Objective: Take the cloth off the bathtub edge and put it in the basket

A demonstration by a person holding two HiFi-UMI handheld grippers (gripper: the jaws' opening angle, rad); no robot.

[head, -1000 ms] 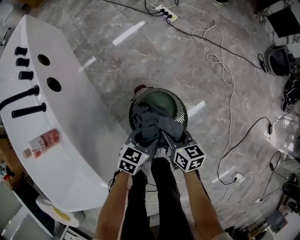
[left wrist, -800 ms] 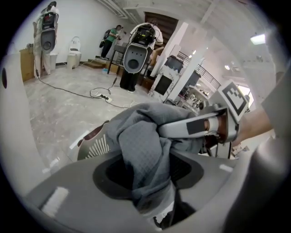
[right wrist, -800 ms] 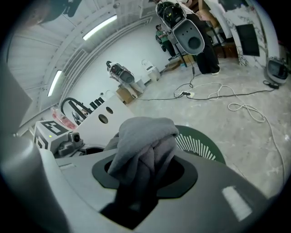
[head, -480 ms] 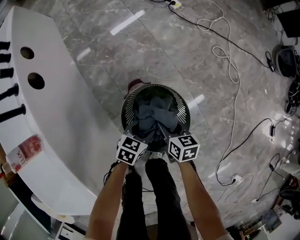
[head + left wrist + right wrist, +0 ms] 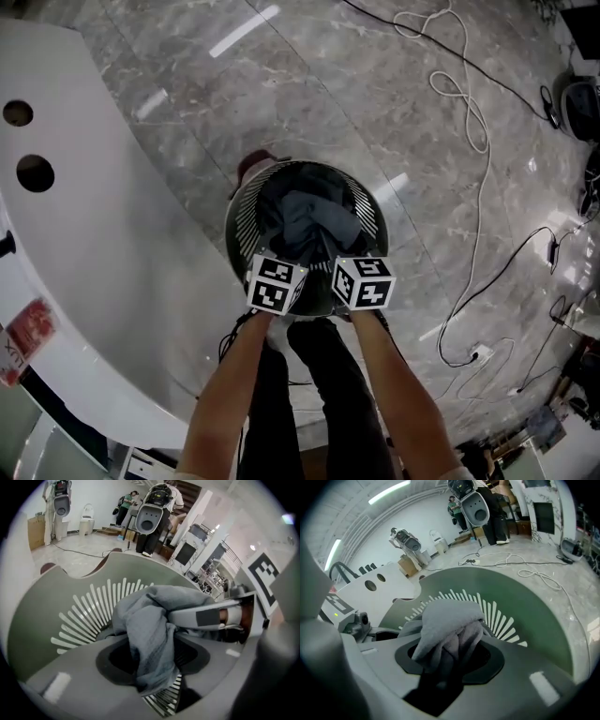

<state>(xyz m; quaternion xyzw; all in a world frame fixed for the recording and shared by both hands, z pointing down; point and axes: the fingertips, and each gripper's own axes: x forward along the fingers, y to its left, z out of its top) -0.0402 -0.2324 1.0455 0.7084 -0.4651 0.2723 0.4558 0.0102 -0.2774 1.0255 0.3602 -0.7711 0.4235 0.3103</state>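
Left gripper [image 5: 151, 663] and right gripper [image 5: 449, 660] both clench the crumpled grey cloth [image 5: 143, 620], bunched between their jaws inside the basket [image 5: 51, 604].

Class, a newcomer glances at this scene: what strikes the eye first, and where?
A bunched grey cloth hangs inside the round green slatted basket on the grey marble floor, pinched by the left gripper and right gripper. The curved white bathtub edge sweeps along the left.

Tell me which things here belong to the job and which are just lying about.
Job: cloth, basket, bathtub edge, left gripper and right gripper, both shut on the cloth.
Lying about: cables, power strip, bottle on the tub.
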